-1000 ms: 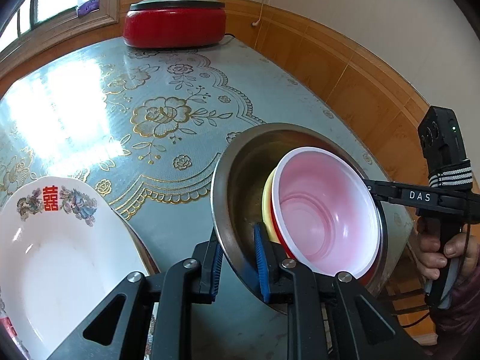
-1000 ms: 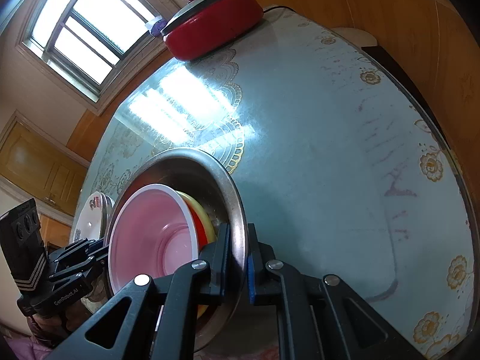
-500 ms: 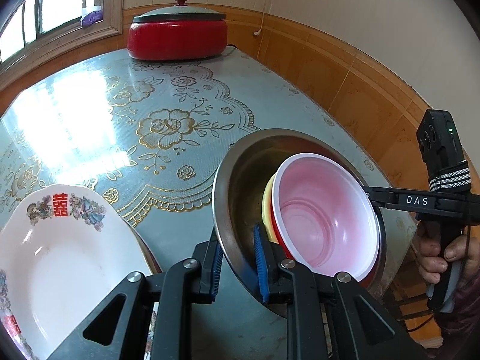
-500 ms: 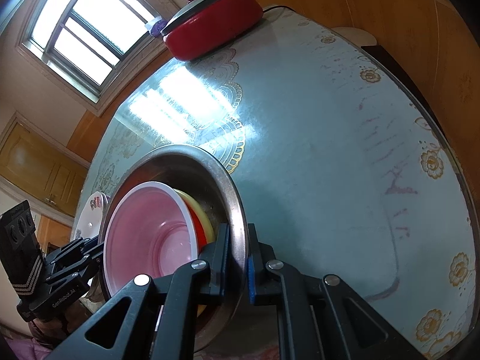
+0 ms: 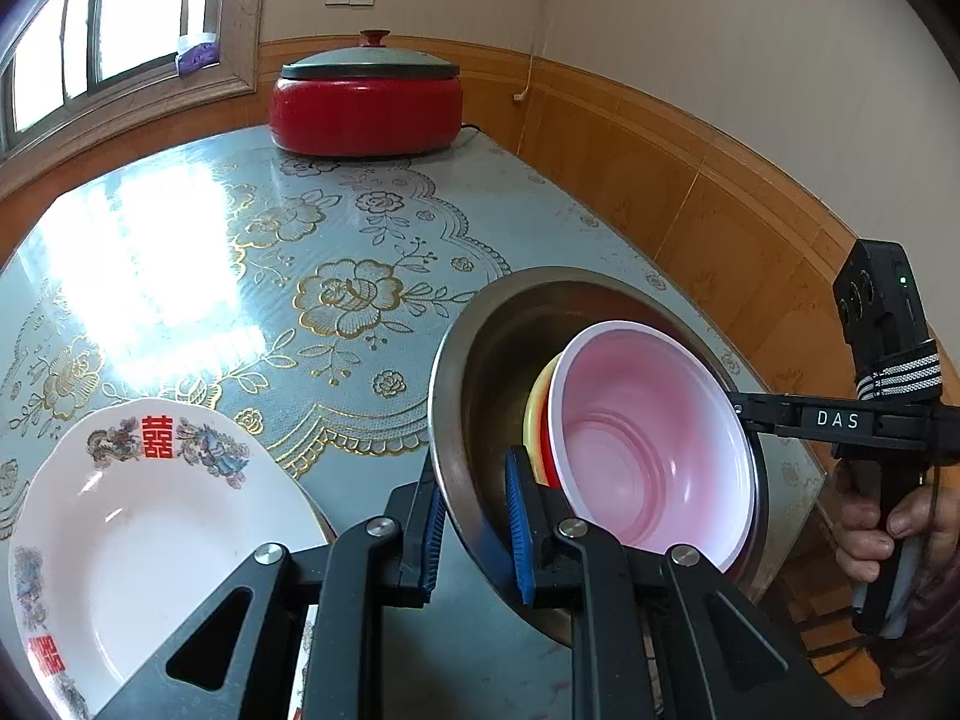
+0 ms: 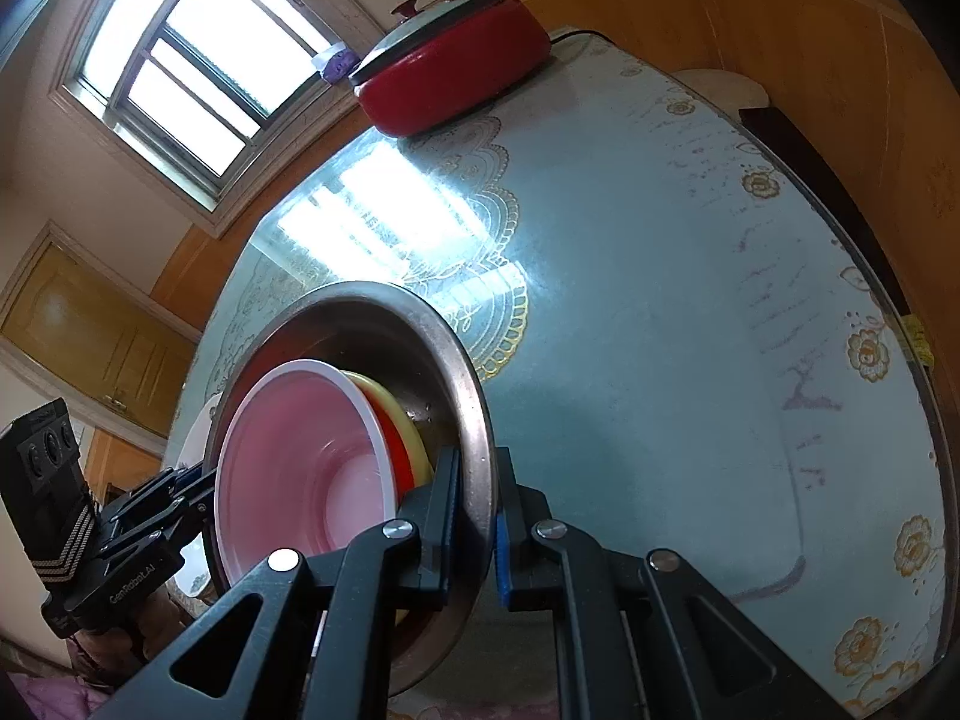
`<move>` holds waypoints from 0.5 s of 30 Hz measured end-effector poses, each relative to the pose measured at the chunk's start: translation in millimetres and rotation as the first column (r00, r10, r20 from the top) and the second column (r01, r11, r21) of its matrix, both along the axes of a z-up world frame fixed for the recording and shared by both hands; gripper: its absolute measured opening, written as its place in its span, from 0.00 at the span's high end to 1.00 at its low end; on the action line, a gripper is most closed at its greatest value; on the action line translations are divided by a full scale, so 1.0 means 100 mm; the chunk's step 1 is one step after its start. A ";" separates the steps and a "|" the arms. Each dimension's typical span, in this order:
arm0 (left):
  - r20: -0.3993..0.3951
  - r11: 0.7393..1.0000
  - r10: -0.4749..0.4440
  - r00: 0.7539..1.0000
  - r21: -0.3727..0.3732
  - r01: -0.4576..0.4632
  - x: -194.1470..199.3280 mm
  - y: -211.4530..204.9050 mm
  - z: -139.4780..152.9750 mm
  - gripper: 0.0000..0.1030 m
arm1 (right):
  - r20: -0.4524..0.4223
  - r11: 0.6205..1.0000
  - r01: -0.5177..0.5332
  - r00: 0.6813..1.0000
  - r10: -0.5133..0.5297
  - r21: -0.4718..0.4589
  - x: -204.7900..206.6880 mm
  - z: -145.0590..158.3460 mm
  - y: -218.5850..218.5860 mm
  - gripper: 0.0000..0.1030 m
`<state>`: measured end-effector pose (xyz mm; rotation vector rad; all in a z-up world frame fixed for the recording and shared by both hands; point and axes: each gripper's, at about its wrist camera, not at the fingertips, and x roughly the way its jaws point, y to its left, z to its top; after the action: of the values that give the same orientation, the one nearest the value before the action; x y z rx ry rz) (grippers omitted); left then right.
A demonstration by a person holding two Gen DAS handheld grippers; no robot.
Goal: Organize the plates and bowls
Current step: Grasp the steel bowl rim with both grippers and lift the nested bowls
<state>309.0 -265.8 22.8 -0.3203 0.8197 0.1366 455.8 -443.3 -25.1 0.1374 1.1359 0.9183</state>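
Moved since before: both hands kept nearly still, but the left view has tipped up a bit, so the red pot now sits lower in it and more of the wall shows; the big bowl is gripped as it was.
Steel bowl (image 5: pixel 480 372): big and shiny, tipped up on its side so its mouth faces the left hand's side. It is over the near part of the tabletop, close to the right edge.
Pink bowl (image 5: pixel 654 450): sits inside the steel bowl, at the front of a little stack.
Red bowl (image 5: pixel 545 438): just behind the pink one, only its rim shows.
Yellow bowl (image 5: pixel 533 414): behind the red one, against the steel.
Left gripper (image 5: pixel 474 525): nearly shut, its blue pads pinch the steel bowl's rim, one pad inside and one outside.
Right gripper (image 6: pixel 477 531): squeezed tight on the far side of the same rim, one finger inside and one outside.
Hand (image 5: pixel 882 531): wraps the handle of the right gripper, at the right edge of the left view.
White plate (image 5: pixel 138 534): deep, with red letters and painted pictures on the rim; it lies at the near left corner of the tabletop, beside the steel bowl.
Tabletop (image 5: pixel 336 252): pale blue cloth with gold flowers, shiny with window light.
Red pot (image 5: pixel 366 102): wide, with a grey lid and a red knob, at the far edge of the tabletop under the window (image 6: pixel 198 72).
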 end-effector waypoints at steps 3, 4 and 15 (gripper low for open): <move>0.022 1.000 0.015 1.000 -0.004 -0.015 -0.05 0.07 0.08 0.83 | 0.014 1.000 -0.015 1.000 0.015 0.023 -0.02 0.11 0.05 0.92; 0.029 1.000 0.023 0.999 -0.004 -0.023 -0.07 0.10 0.12 0.83 | 0.019 0.999 -0.026 0.999 0.025 0.031 -0.03 0.15 0.07 0.92; 0.099 0.983 0.182 0.978 -0.001 -0.183 -0.58 0.61 0.41 0.83 | 0.070 0.973 -0.207 0.977 0.200 0.103 -0.32 0.48 0.72 0.91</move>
<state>251.1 -204.8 63.7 -0.3915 0.6909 0.2935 424.2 -371.5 23.0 0.0836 1.0578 1.1609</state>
